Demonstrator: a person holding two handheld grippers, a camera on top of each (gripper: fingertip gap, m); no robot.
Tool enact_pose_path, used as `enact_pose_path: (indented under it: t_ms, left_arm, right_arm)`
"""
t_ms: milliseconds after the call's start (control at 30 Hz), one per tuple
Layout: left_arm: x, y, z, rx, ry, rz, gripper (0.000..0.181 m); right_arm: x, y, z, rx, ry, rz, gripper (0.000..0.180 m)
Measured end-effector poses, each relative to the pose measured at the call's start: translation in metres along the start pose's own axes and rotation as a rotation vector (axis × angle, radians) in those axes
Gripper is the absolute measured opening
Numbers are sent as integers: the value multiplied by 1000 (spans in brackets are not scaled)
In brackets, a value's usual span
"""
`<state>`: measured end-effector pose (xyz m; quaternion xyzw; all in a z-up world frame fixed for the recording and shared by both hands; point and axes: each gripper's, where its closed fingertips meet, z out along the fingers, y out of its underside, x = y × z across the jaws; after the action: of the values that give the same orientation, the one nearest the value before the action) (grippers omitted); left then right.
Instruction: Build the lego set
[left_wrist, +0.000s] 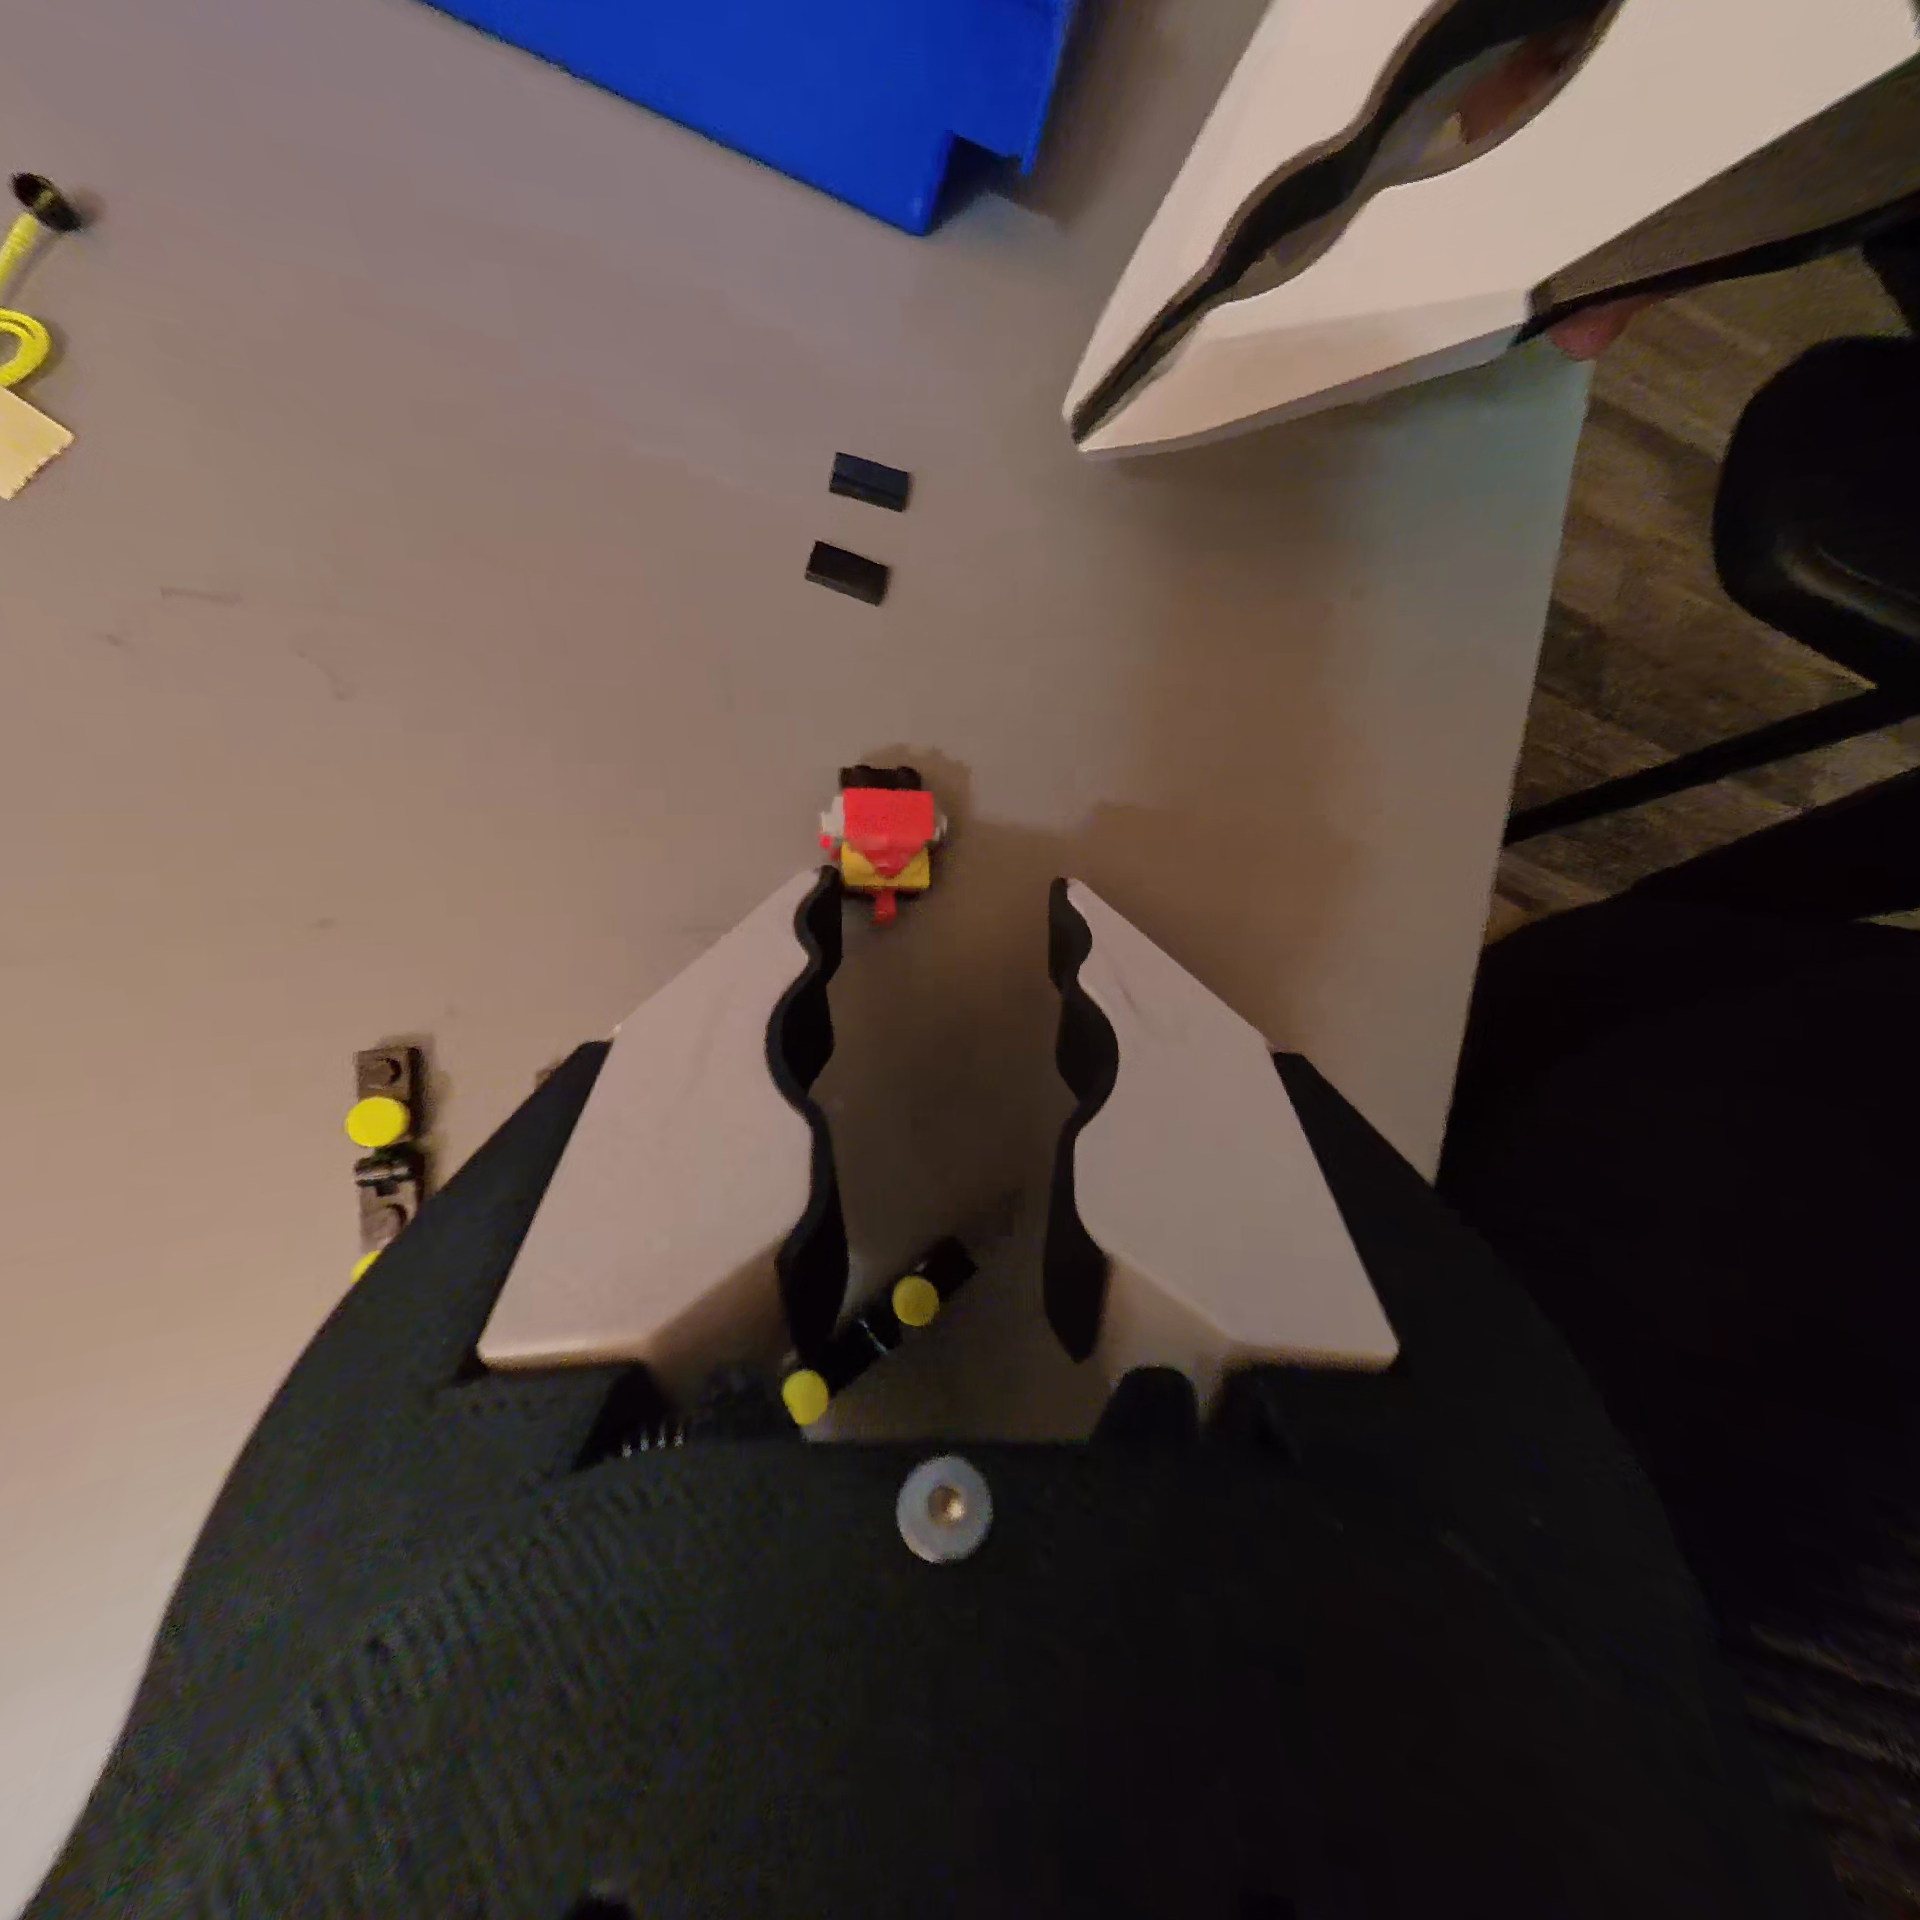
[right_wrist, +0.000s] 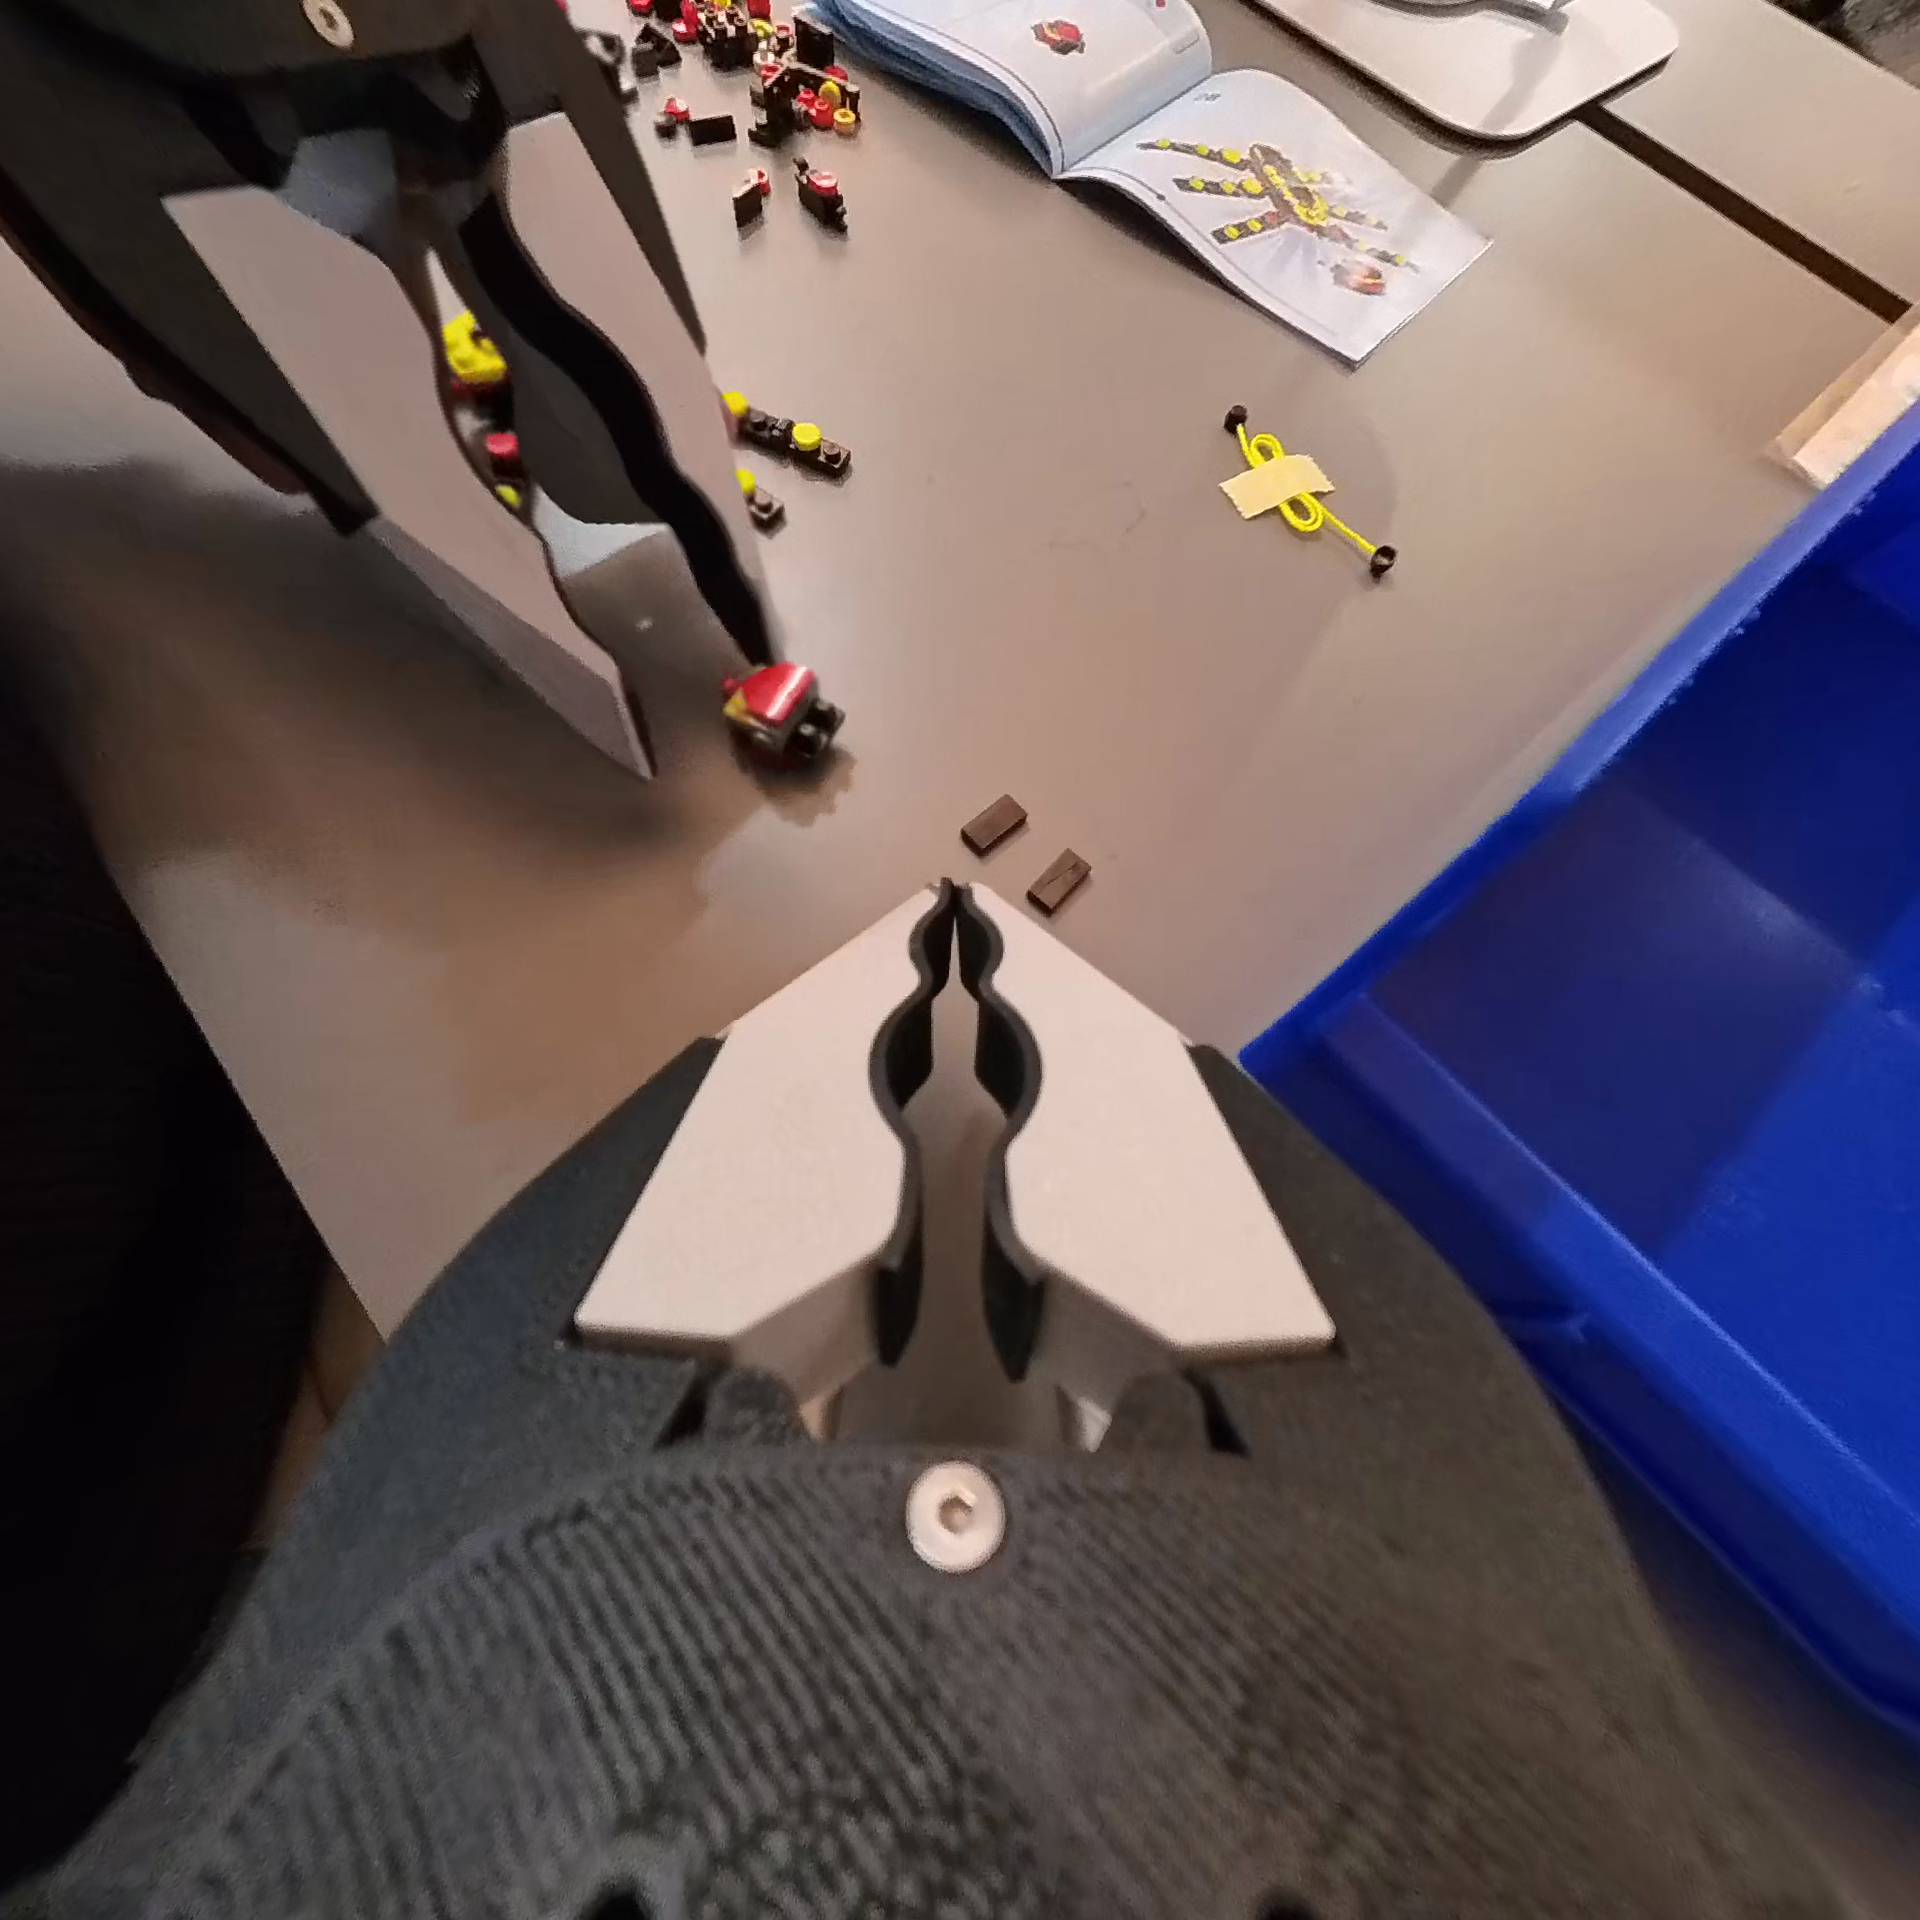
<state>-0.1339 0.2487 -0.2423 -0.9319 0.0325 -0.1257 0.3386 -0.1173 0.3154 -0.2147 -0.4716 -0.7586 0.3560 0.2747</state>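
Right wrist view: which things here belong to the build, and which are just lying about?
Belongs to the build:
- red and yellow assembly
- two dark flat tiles
- loose brick pile
- instruction booklet
- yellow-studded black strip

Lying about:
- blue bin
- taped yellow cord

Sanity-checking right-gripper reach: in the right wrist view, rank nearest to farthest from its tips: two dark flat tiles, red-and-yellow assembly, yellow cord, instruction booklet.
From the right gripper:
1. Dark flat tiles, just ahead-right.
2. Red-and-yellow assembly, ahead-left, at the left gripper.
3. Yellow cord, farther right.
4. Instruction booklet, far.
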Motion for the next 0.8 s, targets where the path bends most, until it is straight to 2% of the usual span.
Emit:
enact_pose_path:
  t_ms: [367, 800]
  left_arm:
    - [14, 0, -1, 1, 67, 1, 31]
    - [22, -2, -12, 45, 103, -46, 32]
  right_arm:
    - [-8, -4, 1, 17, -33, -14, 1]
    - [-9, -5, 1, 19, -38, -23, 7]
